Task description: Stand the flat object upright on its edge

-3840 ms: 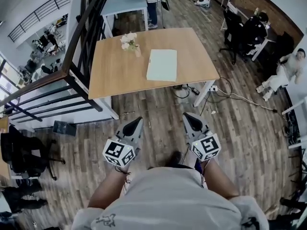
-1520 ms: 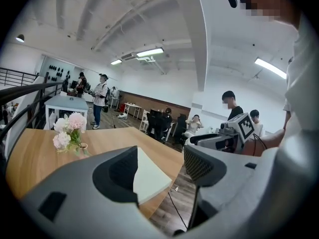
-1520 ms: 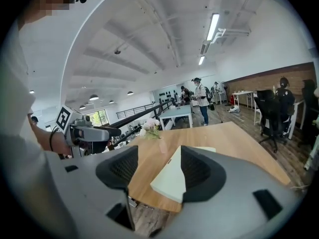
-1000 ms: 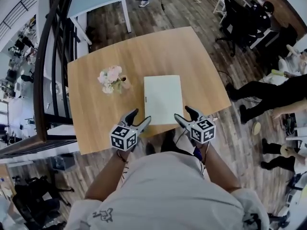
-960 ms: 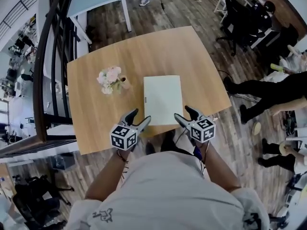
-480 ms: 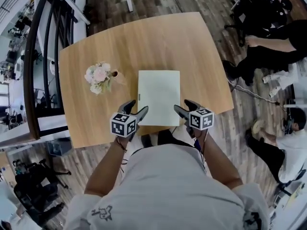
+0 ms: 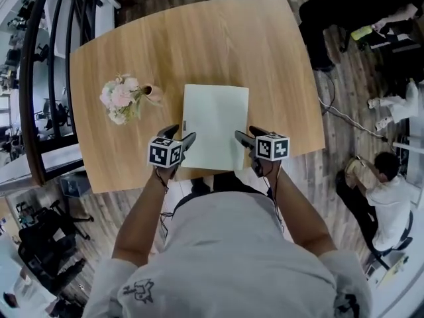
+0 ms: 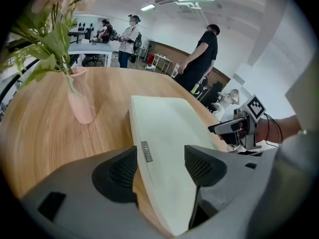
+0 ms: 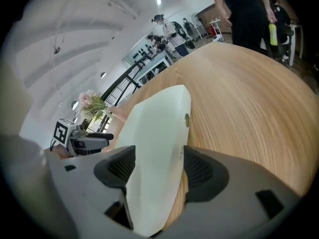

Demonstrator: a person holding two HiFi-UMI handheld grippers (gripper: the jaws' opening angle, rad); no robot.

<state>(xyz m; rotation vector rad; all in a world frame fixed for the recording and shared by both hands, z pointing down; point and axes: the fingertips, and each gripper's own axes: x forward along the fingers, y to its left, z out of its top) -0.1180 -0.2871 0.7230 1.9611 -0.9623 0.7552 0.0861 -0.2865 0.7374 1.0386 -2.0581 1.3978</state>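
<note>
A pale green flat case (image 7: pixel 214 126) lies flat on the wooden table (image 7: pixel 278 71), its short side towards me. My left gripper (image 7: pixel 182 135) stands open at the case's near left corner. In the left gripper view, the left gripper (image 8: pixel 157 168) straddles the edge of the case (image 8: pixel 164 133) that carries a small metal tag (image 8: pixel 145 151). My right gripper (image 7: pixel 246 135) is open at the near right corner. In the right gripper view, the right gripper (image 9: pixel 157 166) has the case (image 9: pixel 154 128) between its pads, and a small round stud (image 9: pixel 187 120) shows on the right edge.
A pink vase of flowers (image 7: pixel 122 99) stands left of the case. A black railing (image 7: pixel 33 78) runs past the table's left side. People (image 7: pixel 381 191) sit and stand to the right, and a cable (image 7: pixel 334 121) lies on the floor there.
The view has closed in over the table. Both grippers have come forward from the near table edge to the case's two near corners. The case has not moved.
</note>
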